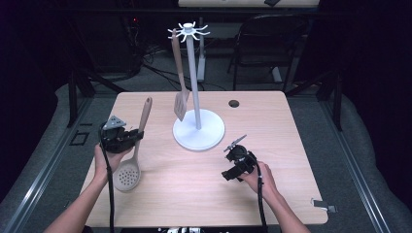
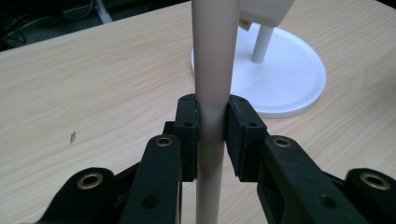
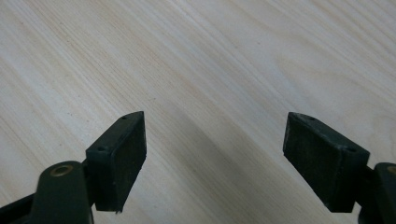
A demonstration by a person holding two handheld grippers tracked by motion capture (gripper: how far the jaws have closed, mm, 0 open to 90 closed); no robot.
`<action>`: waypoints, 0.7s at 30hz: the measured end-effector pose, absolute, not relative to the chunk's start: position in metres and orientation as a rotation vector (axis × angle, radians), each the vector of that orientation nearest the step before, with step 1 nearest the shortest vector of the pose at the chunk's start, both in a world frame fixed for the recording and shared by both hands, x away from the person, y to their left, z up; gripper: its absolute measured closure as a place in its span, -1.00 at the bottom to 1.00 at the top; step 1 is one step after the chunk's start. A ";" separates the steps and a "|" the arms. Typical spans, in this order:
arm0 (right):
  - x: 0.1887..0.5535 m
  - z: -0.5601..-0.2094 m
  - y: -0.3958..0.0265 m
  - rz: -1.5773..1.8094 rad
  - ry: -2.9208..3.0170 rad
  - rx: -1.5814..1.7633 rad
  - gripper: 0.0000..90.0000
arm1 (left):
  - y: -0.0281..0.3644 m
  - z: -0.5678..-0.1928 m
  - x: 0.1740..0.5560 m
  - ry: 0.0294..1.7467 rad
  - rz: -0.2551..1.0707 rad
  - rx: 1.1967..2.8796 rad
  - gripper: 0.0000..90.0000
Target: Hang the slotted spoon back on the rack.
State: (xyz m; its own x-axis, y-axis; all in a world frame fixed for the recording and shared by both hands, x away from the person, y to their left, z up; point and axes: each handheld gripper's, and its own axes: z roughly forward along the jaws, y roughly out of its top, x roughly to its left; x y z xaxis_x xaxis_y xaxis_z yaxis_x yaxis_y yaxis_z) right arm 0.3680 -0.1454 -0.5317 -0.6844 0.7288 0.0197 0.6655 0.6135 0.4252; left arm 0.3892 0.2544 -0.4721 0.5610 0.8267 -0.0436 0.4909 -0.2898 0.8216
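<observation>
1. Skimmer spoon pinched by left gripper partway along its pale handle, perforated bowl hanging low near the table's near-left edge, handle tip pointing up and away
2. Grip placed on the handle rather than the bowl, probably to leave the far end free for a hook
3. Pads pressed flat against both sides of the handle in the left gripper view, shaft running straight up between them, so no obvious room to twist or slip
4. Stand set at mid-table, round white base just beyond the held handle in the left gripper view, thin pole rising to a ring of hooks at the top
5. Slotted turner already hung from one hook, blade dangling just above the base on the pole's left; likely the model for where the spoon belongs
6. Right gripper resting low over bare table to the right of the base, well apart from the spoon, jaws spread wide with nothing between them
7. Kept idle there, seemingly to stay clear of the stand yet near enough to steady the base if the pole tips during hanging
</observation>
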 end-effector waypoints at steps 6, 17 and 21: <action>0.367 -0.531 -0.146 0.597 2.680 1.167 -0.53 | 0.248 -0.461 0.385 1.009 0.527 1.930 0.68; 0.367 -0.532 -0.148 0.589 2.678 1.174 -0.52 | 0.236 -0.431 0.377 0.882 0.664 1.823 0.68; 0.366 -0.532 -0.147 0.599 2.674 1.170 -0.52 | 0.228 -0.420 0.381 0.856 0.673 1.806 0.68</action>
State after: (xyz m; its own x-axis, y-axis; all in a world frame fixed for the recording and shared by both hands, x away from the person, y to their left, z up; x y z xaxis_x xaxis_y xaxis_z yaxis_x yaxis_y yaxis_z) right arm 0.3658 -0.1471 -0.5322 -0.6805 0.7327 0.0127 0.6680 0.6131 0.4218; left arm 0.3806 0.2285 -0.4203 0.5968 0.7998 0.0647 0.2516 -0.2631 0.9314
